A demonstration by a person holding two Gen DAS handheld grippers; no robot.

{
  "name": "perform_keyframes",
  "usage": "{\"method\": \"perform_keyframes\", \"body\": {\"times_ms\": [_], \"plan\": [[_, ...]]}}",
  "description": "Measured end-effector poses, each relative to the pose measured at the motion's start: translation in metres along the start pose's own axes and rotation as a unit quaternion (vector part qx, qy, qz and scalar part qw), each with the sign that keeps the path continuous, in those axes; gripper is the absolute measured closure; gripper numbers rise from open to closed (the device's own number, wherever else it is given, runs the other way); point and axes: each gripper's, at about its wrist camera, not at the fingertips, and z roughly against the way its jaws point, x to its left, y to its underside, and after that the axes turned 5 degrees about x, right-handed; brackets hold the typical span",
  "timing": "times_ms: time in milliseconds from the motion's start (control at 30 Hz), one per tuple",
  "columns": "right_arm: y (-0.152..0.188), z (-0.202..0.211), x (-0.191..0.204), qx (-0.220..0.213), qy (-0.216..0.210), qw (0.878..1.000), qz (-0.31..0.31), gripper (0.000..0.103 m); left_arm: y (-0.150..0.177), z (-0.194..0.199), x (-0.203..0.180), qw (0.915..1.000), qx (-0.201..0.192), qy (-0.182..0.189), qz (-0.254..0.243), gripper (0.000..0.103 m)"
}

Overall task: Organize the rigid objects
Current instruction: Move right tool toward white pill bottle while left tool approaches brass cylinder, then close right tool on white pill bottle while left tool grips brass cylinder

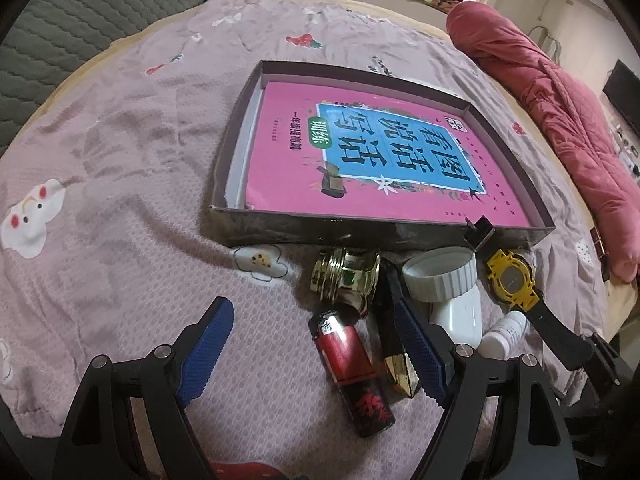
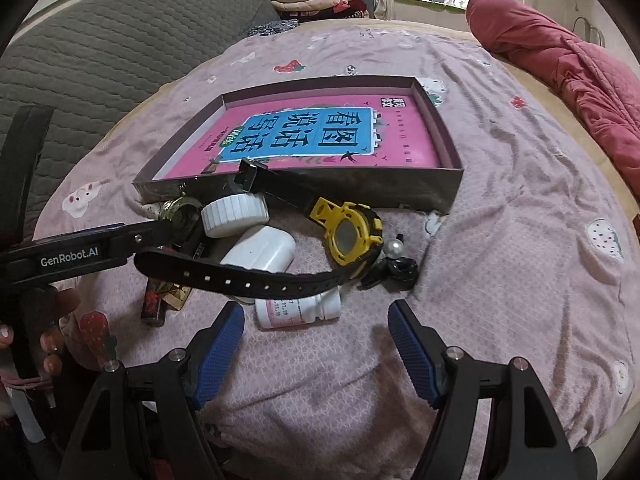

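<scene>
Main risk from here, as I read it: the clutter in front of the box (image 1: pixel 400 236) is packed tight, so closing on one item prob drags a neighbour. The red lighter (image 1: pixel 352 376) lies on the bedspread (image 1: pixel 120 200) just beside a dark faceted gold-tipped piece (image 1: pixel 400 364), and the left gripper (image 1: pixel 316 352) has its blue pads spread wide w/ the lighter between them and the right pad already next to that gold-tipped piece, so a pinch could catch both or skid the smooth lighter out. The yellow watch (image 2: pixel 352 236) is the other snag: its black strap runs across the white jar (image 2: pixel 260 250) and over the small pill bottle (image 2: pixel 298 308), and the other strap end leans on the box wall, so lifting bottle or jar first would likely tip the watch or flick things around. The soft, wrinkled bedding gives no firm base, so round stuff like the gold cap (image 1: pixel 344 276) and the pearl bead (image 2: pixel 395 246) could roll. Right gripper (image 2: pixel 316 340) also gapes wide, holding nothing, hovering just short of the pill bottle. Containers: the shallow dark box holds only a pink book (image 1: pixel 360 152) lying flat, filling most of the floor, w/ a strip of bare base along one side; none of the small items are inside yet. The white jar lies on its side w/ ribbed lid on; contents can't tell.
</scene>
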Motion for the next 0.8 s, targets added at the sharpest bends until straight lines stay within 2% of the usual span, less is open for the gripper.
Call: {"method": "perform_keyframes", "body": {"times_ms": [367, 433, 500, 800], "plan": [[-0.002, -0.011, 0.002, 0.002, -0.002, 1.000, 0.007, 0.029, -0.010, -0.010, 0.000, 0.9999, 0.000, 0.011, 0.011, 0.020], [-0.002, -0.012, 0.002, 0.001, -0.003, 1.000, 0.006, 0.029, -0.010, -0.011, -0.001, 0.9998, 0.003, 0.016, 0.012, 0.024], [-0.003, -0.014, 0.002, 0.003, -0.003, 1.000, 0.005, 0.029, -0.011, -0.014, -0.001, 0.9996, 0.008, 0.022, 0.016, 0.033], [-0.006, -0.020, 0.002, 0.007, -0.007, 1.000, 0.004, 0.029, -0.016, -0.018, -0.011, 0.9985, 0.013, 0.053, 0.002, 0.051]]}}
